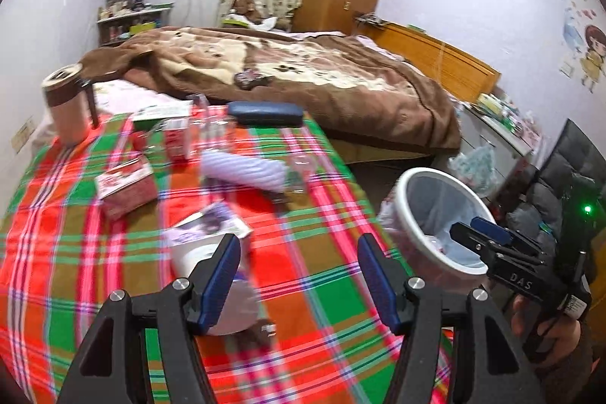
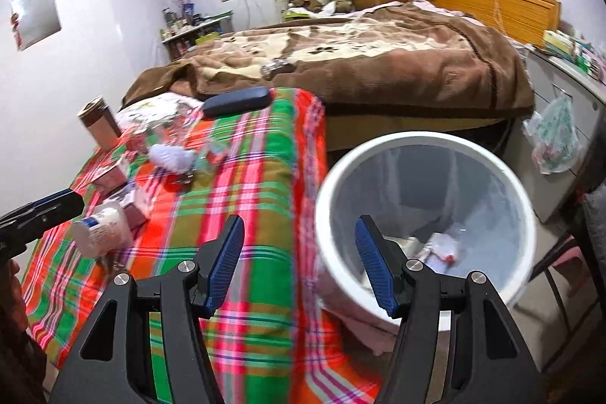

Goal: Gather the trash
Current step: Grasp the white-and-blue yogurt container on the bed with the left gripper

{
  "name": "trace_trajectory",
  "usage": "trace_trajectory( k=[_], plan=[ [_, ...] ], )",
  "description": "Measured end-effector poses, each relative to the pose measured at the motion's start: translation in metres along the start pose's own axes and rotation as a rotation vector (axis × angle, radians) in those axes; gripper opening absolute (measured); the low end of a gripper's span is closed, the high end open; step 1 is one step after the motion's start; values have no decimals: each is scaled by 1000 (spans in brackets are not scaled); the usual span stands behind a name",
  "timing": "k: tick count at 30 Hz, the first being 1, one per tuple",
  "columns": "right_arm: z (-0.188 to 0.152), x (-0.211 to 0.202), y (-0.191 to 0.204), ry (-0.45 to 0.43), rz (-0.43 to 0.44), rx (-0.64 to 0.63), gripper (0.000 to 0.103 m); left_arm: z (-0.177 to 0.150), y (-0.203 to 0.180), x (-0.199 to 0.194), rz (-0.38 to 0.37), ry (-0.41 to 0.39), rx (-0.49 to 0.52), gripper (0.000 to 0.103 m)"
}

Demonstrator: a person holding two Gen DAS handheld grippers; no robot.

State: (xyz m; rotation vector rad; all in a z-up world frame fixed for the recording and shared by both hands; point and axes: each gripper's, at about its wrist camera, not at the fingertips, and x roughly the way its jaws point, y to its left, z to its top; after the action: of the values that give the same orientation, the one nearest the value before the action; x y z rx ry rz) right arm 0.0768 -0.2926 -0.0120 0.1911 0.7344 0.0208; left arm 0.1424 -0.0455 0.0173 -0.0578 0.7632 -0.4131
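Note:
A white trash bin (image 2: pixel 424 142) with a clear liner stands beside the plaid table and holds some scraps (image 2: pixel 439 248); it also shows in the left wrist view (image 1: pixel 420 177). My left gripper (image 1: pixel 299 248) is open and empty above the plaid cloth (image 1: pixel 322 309), next to a white cup (image 1: pixel 197 256) lying on its side. My right gripper (image 2: pixel 299 233) is open and empty, hovering at the table edge by the bin's rim. It shows from the side in the left wrist view (image 1: pixel 473 233). Red cartons (image 1: pixel 125 184), a white crumpled wrapper (image 1: pixel 246 169) and clear plastic (image 1: pixel 212 124) lie farther back.
A tan mug (image 1: pixel 64 108) stands at the table's far left. A dark blue case (image 1: pixel 265 112) lies at the far edge. A bed with a brown blanket (image 1: pixel 303 67) is behind. A cabinet (image 2: pixel 568 108) and dark chair (image 1: pixel 568 169) stand to the right.

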Motion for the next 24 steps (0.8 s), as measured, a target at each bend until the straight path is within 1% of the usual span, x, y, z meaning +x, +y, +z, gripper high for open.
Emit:
trace_trajectory(
  k=[5, 8, 10, 11, 16, 18, 24],
  plan=[
    [0, 8, 22, 14, 38, -29, 62, -5, 29, -5, 44, 4, -35, 65],
    [0, 12, 35, 20, 57, -59, 62, -9, 44, -6, 54, 11, -64, 73],
    [0, 15, 43, 23, 69, -72, 62, -12, 52, -4, 44, 14, -85, 82],
    [0, 17, 47, 26, 76, -80, 62, -12, 55, -4, 39, 19, -96, 84],
    [2, 25, 63, 35, 83, -97, 62, -13, 66, 10, -8, 44, -162, 85],
    [3, 27, 68, 36, 81, -103, 62, -13, 66, 21, -20, 69, -158, 86],
    [6, 30, 73, 41, 60, -110, 62, -17, 65, 47, -6, 119, -154, 86]
  ],
)
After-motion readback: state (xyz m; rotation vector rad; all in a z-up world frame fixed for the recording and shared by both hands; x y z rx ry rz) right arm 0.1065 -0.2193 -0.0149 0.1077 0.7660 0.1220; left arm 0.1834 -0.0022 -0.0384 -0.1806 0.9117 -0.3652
